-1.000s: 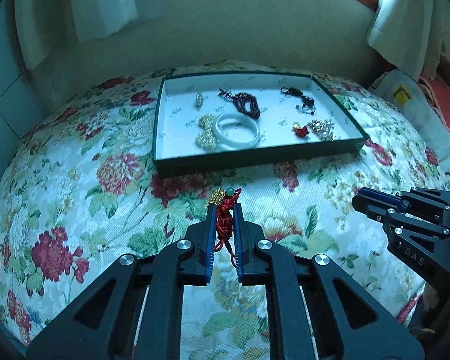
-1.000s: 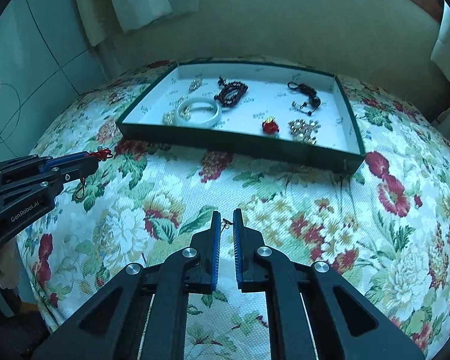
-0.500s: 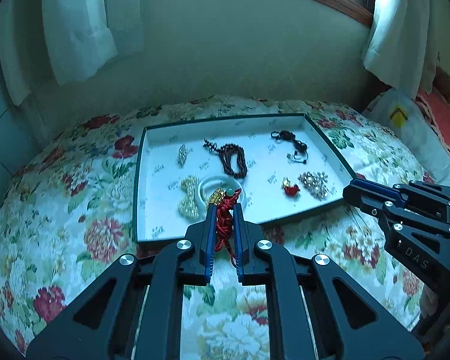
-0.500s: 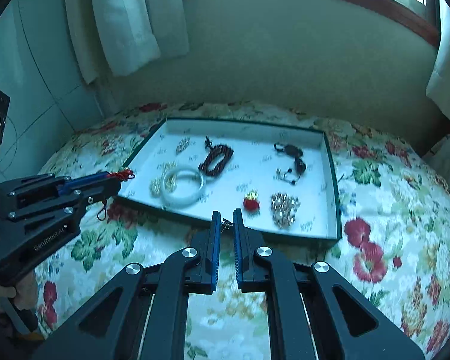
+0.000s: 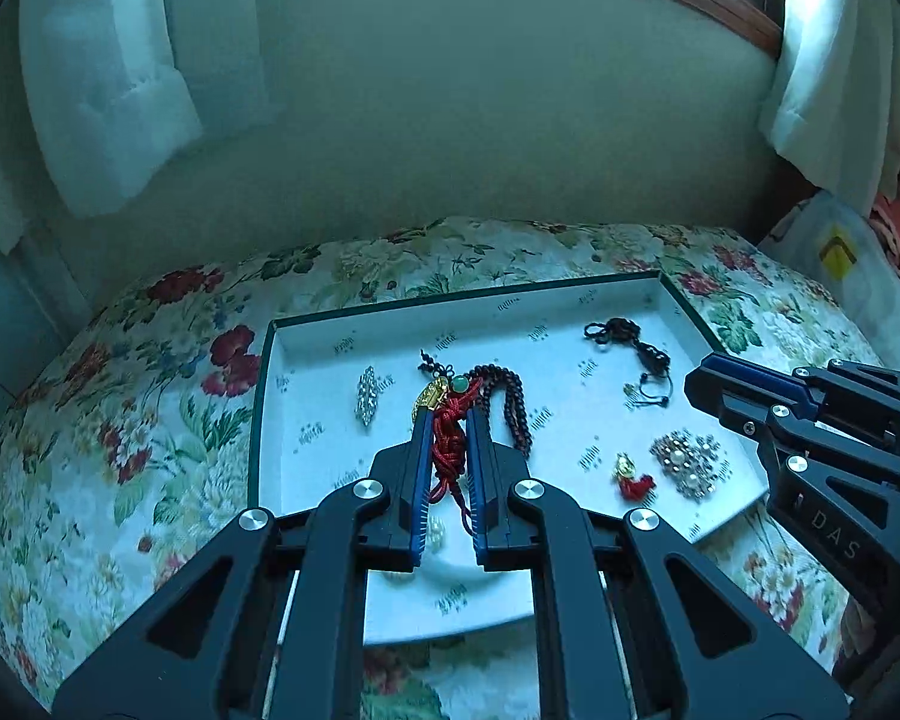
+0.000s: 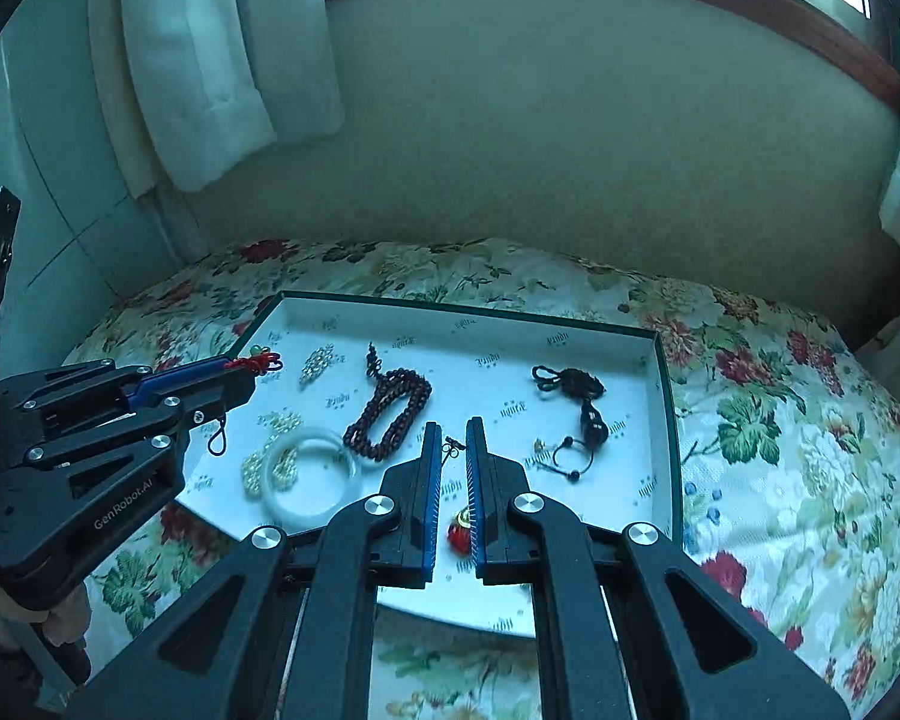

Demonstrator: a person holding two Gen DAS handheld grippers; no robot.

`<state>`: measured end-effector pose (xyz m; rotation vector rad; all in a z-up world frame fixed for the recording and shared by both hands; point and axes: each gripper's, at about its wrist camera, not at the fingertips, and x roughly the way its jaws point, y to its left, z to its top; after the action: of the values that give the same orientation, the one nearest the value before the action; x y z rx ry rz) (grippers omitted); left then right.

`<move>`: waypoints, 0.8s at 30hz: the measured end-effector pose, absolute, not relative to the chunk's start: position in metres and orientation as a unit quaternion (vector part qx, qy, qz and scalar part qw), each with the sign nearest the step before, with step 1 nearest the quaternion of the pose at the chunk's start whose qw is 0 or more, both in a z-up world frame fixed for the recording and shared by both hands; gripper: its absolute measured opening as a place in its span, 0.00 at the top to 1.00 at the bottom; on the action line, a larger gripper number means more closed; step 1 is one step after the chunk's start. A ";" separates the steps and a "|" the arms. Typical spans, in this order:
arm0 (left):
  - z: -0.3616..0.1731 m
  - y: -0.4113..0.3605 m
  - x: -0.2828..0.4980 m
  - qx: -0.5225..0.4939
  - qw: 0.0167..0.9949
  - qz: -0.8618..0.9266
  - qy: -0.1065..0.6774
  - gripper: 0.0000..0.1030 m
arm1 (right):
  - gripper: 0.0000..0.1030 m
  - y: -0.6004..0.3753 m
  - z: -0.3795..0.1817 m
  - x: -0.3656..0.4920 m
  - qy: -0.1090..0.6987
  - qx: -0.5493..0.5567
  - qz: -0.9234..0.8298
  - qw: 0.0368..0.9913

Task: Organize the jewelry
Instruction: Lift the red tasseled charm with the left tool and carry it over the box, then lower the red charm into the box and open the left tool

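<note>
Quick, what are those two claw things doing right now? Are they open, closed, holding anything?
Left gripper: closed on the red knotted cord charm.
Right gripper: closed on a tiny dark piece; too small to identify.

You can read "DAS" on the right gripper (image 5: 699,387) at the frame's right, and "GenRobot.AI" on the left gripper (image 6: 252,377) at lower left.
</note>
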<state>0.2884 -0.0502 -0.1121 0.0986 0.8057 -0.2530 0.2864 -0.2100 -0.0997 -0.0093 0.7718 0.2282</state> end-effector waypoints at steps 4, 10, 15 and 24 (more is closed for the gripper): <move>-0.121 -0.055 0.307 0.051 0.909 -0.118 0.397 0.90 | 0.92 -0.208 -0.109 0.307 0.384 -0.011 0.109 0.917; -0.135 -0.060 0.333 0.058 0.903 -0.110 0.410 0.90 | 0.92 -0.210 -0.127 0.334 0.407 -0.014 0.103 0.907; -0.145 -0.062 0.350 0.065 0.898 -0.103 0.423 0.90 | 0.92 -0.207 -0.139 0.349 0.424 -0.024 0.101 0.900; -0.162 -0.062 0.365 0.074 0.888 -0.090 0.444 0.90 | 0.92 -0.206 -0.155 0.362 0.442 -0.027 0.094 0.892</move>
<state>0.3652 -0.0619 -0.1619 0.1530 0.9234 -0.1879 0.3619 -0.2063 -0.1550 -0.0568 0.9176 0.1945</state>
